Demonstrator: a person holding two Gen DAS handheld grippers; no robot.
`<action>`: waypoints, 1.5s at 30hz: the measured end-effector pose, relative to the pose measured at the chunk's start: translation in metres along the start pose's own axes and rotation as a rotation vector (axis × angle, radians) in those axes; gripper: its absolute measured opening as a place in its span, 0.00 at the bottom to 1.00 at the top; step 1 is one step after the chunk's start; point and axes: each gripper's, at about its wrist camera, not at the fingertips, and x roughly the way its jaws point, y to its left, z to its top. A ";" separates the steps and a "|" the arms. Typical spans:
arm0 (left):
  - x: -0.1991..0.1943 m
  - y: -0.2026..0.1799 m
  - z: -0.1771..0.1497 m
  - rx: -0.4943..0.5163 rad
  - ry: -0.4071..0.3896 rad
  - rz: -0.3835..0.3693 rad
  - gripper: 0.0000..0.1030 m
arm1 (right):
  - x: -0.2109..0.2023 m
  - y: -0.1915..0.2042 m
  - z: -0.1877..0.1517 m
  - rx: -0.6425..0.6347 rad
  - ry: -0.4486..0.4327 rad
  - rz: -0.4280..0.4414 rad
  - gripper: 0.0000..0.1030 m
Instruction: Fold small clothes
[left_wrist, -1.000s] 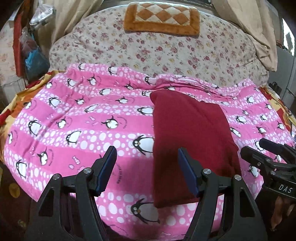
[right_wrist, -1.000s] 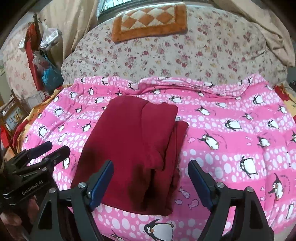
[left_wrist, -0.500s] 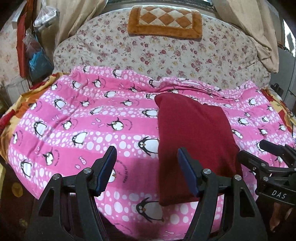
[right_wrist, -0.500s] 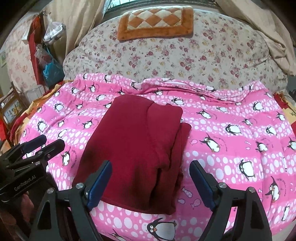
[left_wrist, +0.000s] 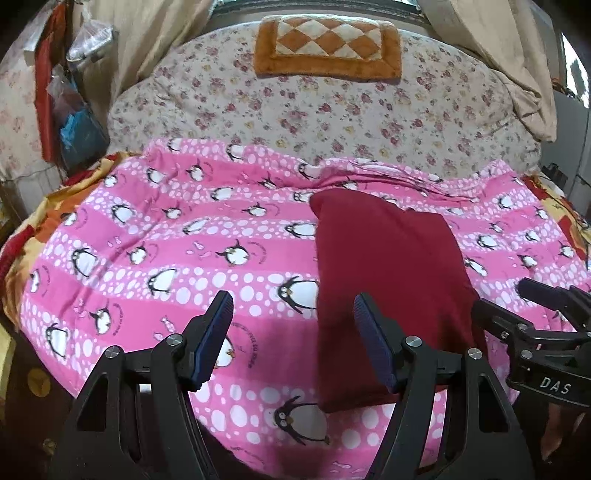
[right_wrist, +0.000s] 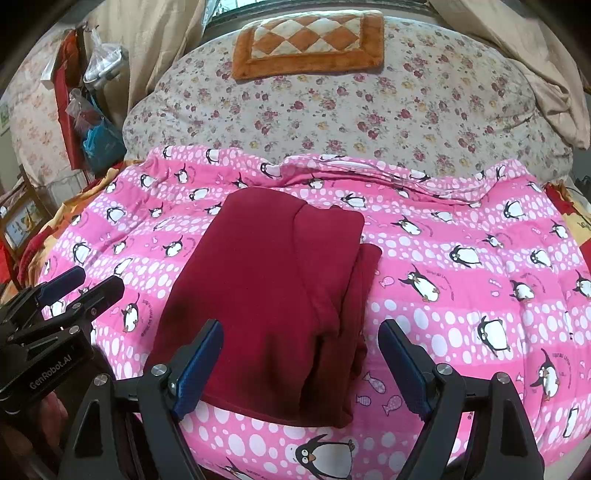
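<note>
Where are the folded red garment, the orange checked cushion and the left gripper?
folded red garment (right_wrist: 258, 295), right wrist view, top layer.
orange checked cushion (right_wrist: 308, 40), right wrist view, centre.
left gripper (left_wrist: 293, 314), left wrist view, between fingertips.

Only the folded red garment (right_wrist: 273, 295) interrupts the pink blanket (right_wrist: 461, 295).

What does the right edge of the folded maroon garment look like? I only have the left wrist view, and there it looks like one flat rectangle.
Observer: In the right wrist view the maroon garment is not flush. A lower layer sticks out past the top fold along its right side.
Operator: Is the right gripper holding it?
Observer: No. The right gripper is open and empty, its fingers spread wide at the garment's near edge.
</note>
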 end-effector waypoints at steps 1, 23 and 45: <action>0.000 0.000 0.000 -0.003 0.000 0.002 0.66 | 0.001 0.000 0.000 0.000 0.002 -0.001 0.81; 0.006 -0.002 0.001 0.002 0.000 -0.002 0.66 | 0.009 0.003 0.000 -0.016 0.028 -0.006 0.81; 0.046 -0.004 0.022 0.023 0.034 -0.020 0.66 | 0.045 0.004 0.019 -0.006 0.063 -0.018 0.81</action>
